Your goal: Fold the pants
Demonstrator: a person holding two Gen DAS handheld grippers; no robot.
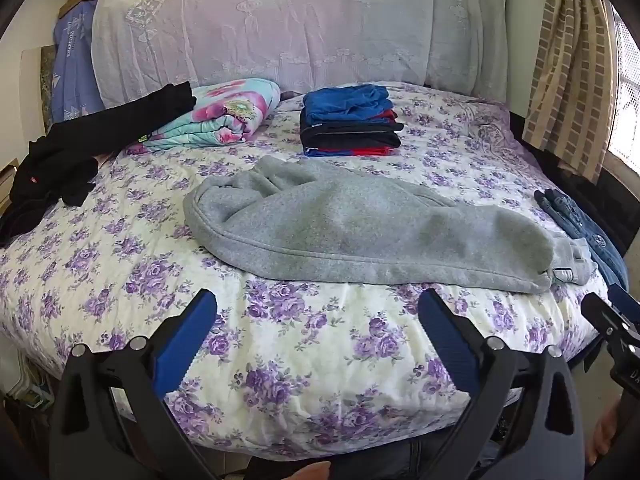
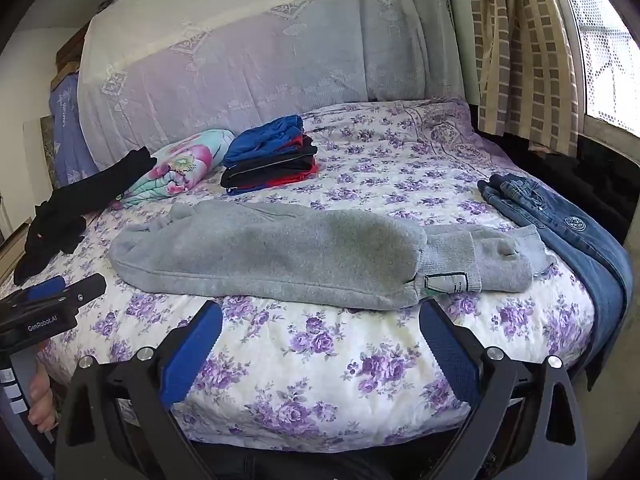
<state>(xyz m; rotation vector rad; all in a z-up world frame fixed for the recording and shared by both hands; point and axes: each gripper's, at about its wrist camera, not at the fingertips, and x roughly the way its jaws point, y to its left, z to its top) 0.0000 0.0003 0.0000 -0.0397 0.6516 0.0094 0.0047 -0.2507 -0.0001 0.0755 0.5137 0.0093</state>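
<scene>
Grey fleece pants [image 1: 360,220] [image 2: 280,252] lie folded lengthwise across the flowered bedspread, waistband at the left, cuffs at the right with a white label [image 2: 444,282] showing. My left gripper [image 1: 316,300] hovers open over the bed's near edge, short of the pants, with nothing between its blue pads. My right gripper [image 2: 320,312] is open too, just in front of the pants' near hem; its right fingertip [image 2: 430,308] is close under the cuff label. Each gripper shows at the edge of the other's view.
A stack of folded blue, black and red clothes [image 1: 350,120] sits behind the pants. Black garments [image 1: 80,148] lie at the left, over a flowered folded blanket [image 1: 224,116]. Blue jeans [image 2: 560,228] hang off the right edge. A curtain [image 1: 568,64] and window are at the right.
</scene>
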